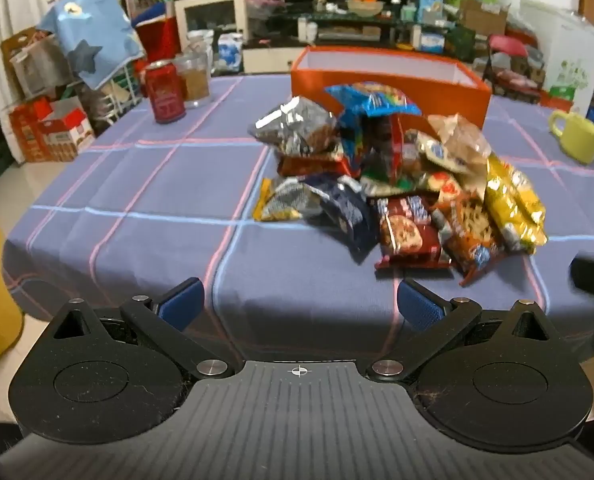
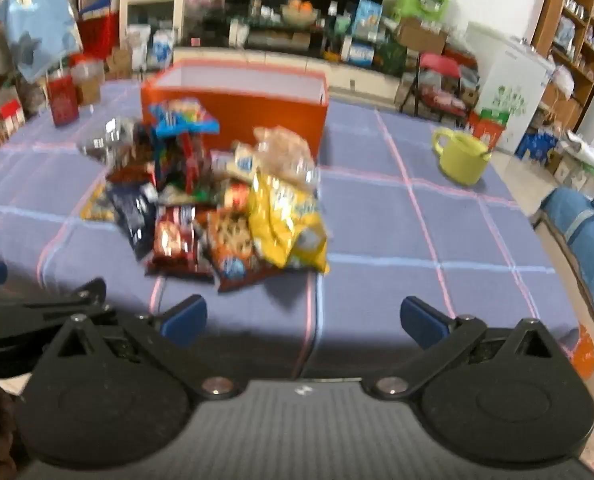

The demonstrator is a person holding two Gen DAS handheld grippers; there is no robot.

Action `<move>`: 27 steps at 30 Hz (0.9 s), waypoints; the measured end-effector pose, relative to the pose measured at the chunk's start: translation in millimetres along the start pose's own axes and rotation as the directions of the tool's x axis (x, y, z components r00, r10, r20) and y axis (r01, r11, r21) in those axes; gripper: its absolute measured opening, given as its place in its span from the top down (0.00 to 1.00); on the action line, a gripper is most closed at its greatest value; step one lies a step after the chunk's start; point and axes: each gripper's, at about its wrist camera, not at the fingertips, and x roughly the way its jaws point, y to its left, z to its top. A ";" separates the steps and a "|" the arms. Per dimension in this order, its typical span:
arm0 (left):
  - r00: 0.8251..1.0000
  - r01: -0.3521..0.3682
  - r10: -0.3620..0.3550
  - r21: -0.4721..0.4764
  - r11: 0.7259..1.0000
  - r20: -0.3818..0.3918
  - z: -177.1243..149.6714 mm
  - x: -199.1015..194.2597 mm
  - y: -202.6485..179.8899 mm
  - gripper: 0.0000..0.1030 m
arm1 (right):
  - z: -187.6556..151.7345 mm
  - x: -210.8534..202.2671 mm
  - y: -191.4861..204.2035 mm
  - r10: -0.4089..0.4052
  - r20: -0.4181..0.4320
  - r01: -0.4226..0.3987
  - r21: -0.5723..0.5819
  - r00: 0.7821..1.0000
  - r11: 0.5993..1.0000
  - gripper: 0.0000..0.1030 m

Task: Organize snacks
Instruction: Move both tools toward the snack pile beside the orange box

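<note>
Step in hand: approach, nothing yet picked. Snack packets [image 1: 397,184] heaped mid-tabletop [image 1: 137,200], touching the near wall of the empty orange box [image 1: 389,80]. Left tool [image 1: 299,308] spread wide, empty, short of the heap. Right tool [image 2: 303,318] likewise wide and empty. Next: advance to an edge packet, e.g. the yellow bag [image 2: 285,224]; straddle, close, transfer to box. Avoid the green mug [image 2: 461,156] and red can [image 1: 165,94].
</note>
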 end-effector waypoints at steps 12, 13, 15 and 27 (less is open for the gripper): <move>0.994 0.068 -0.063 -0.049 0.996 0.095 42.4 -7.8 50.1 0.11 | -2.8 -28.0 -42.1 0.027 0.450 -0.017 -0.026 0.893 1.000 0.01; 0.995 0.061 -0.057 -0.041 0.997 0.086 45.1 -3.9 46.7 0.11 | -1.0 -20.7 -43.8 0.024 0.421 -0.019 -0.015 0.907 1.000 0.01; 0.997 0.052 -0.051 -0.013 0.999 0.060 49.3 4.9 37.1 0.11 | 1.4 -8.5 -47.4 0.044 0.370 -0.053 0.015 0.928 0.998 0.01; 0.999 0.033 -0.033 0.071 0.997 -0.003 63.9 40.0 1.7 0.11 | 5.2 7.3 -24.1 0.094 0.314 -0.095 -0.012 0.945 0.995 0.01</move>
